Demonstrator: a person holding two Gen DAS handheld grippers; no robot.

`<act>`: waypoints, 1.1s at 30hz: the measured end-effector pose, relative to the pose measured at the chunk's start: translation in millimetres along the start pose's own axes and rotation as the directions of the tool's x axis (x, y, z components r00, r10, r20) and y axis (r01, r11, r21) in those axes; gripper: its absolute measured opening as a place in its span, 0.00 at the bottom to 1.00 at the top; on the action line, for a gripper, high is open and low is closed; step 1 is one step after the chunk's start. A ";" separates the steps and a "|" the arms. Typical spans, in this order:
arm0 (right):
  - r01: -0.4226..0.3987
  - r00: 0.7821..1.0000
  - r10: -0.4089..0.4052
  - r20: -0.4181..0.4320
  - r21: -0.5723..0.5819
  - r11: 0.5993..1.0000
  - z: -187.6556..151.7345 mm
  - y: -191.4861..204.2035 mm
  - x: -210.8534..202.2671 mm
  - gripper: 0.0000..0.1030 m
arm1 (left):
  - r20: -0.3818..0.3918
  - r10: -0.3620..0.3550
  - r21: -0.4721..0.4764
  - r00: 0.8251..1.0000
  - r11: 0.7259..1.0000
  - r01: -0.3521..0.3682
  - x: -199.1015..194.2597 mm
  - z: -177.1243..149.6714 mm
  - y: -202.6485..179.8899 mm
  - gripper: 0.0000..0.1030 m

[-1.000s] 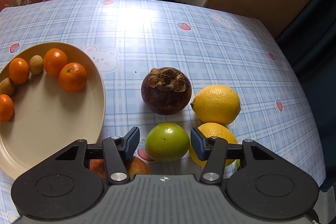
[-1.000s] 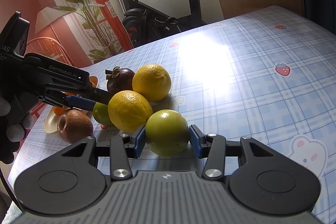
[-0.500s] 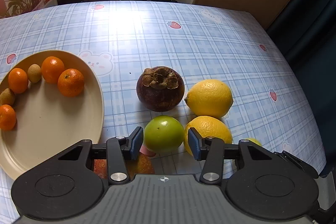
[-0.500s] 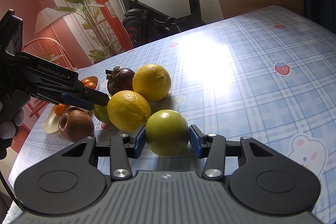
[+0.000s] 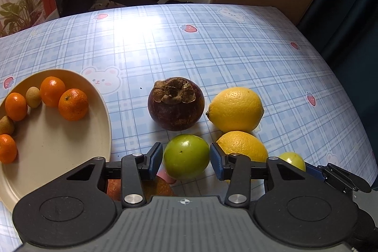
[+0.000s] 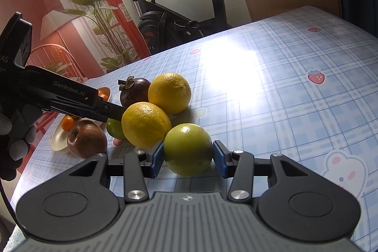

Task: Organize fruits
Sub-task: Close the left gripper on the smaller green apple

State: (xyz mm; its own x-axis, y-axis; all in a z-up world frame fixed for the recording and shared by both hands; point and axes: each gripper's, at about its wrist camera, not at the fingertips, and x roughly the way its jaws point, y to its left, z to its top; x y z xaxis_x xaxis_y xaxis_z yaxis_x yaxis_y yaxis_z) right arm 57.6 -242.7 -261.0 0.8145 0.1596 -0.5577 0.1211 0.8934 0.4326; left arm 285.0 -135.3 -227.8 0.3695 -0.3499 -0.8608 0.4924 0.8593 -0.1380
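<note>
The left gripper (image 5: 186,157) has drawn its fingers closer together over the last second. They now stand on both sides of the dark green fruit (image 5: 186,156), but a thin gap remains at each pad, so we judge that it is not yet gripped. The fruit sits on the table (image 5: 212,51), deep between the pads.

The right gripper (image 6: 188,158) has not changed. Its pads seem to touch both sides of the yellow-green fruit (image 6: 187,149), which rests on the table, so we take this as a light pinch with no lift so far.

Both hands therefore seem to be at the grasping step, the left one slightly behind.

Just beside the green fruits lie two lemons, the near lemon (image 5: 241,145) and the far lemon (image 5: 236,109), with a mangosteen (image 5: 176,103) to their left. An apple (image 6: 86,141) lies under the left gripper. Further left stands the plate (image 5: 59,152), which already holds small oranges (image 5: 73,104). It is probably where the fruits should go.
</note>
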 end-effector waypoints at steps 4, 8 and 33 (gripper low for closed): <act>0.004 1.000 -0.004 0.002 0.004 1.000 0.1 -0.5 -1.0 0.46 | 0.018 -0.016 0.006 1.000 1.000 0.016 0.7 -2.1 2.9 0.45; 0.000 1.000 0.000 0.001 0.016 1.000 0.5 -2.2 -1.6 0.46 | 0.025 -0.031 0.000 0.999 1.000 0.031 4.9 -2.2 3.8 0.47; -0.005 1.000 0.004 0.011 0.020 1.000 -0.2 -4.0 -2.7 0.46 | 0.114 0.034 0.114 0.993 0.992 -0.047 -2.0 -26.7 -25.1 0.45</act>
State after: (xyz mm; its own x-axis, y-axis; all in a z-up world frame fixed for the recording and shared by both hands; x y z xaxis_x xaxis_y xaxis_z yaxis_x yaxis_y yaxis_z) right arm 54.8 -246.6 -261.4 0.8211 0.1590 -0.5482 0.1288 0.8841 0.4493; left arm 250.8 -146.2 -235.7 0.4735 -0.3612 -0.8033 0.5610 0.8268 -0.0411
